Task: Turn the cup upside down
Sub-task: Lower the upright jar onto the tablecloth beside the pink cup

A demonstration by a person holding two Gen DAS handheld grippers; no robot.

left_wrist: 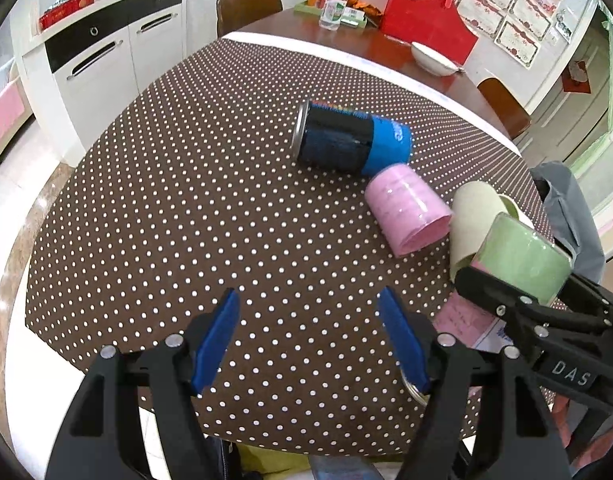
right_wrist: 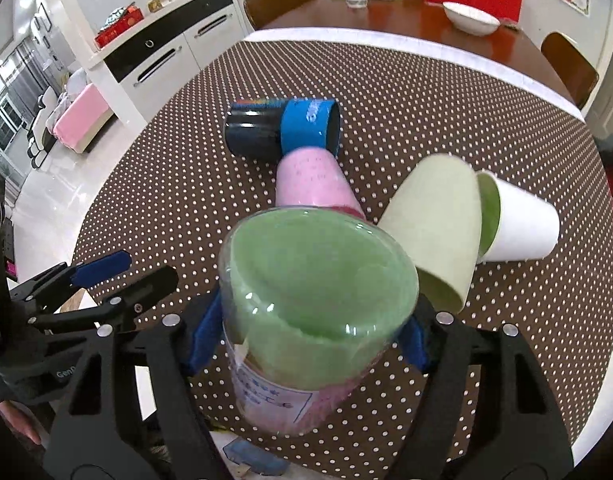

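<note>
Gripping the green cup [right_wrist: 322,300] between its blue pads [right_wrist: 204,332], the right gripper [right_wrist: 312,334] is holding it tilted above the near edge of the dotted tablecloth [right_wrist: 406,92], the cup's green end pointing away from the camera and a pink part with a white label [right_wrist: 266,396] showing at its near end. From the left wrist view the same cup [left_wrist: 522,260] is sitting at the right, clamped in the black arms of the right gripper [left_wrist: 518,300].

The left gripper [left_wrist: 310,340] is hovering over the near part of the cloth with its blue fingers [left_wrist: 218,336] spread apart and nothing between them.

Beyond the held cup, other cups are lying on their sides on the cloth: a pink cup [right_wrist: 310,180], a black-and-blue cup [right_wrist: 282,128] touching it at the far side, a pale beige cup [right_wrist: 434,224] to the right, and a white cup [right_wrist: 518,228] with a green inside just beside the beige one.

A white bowl [right_wrist: 470,18] and a spray bottle [left_wrist: 336,4] are standing on the far wooden table [right_wrist: 386,24].
</note>
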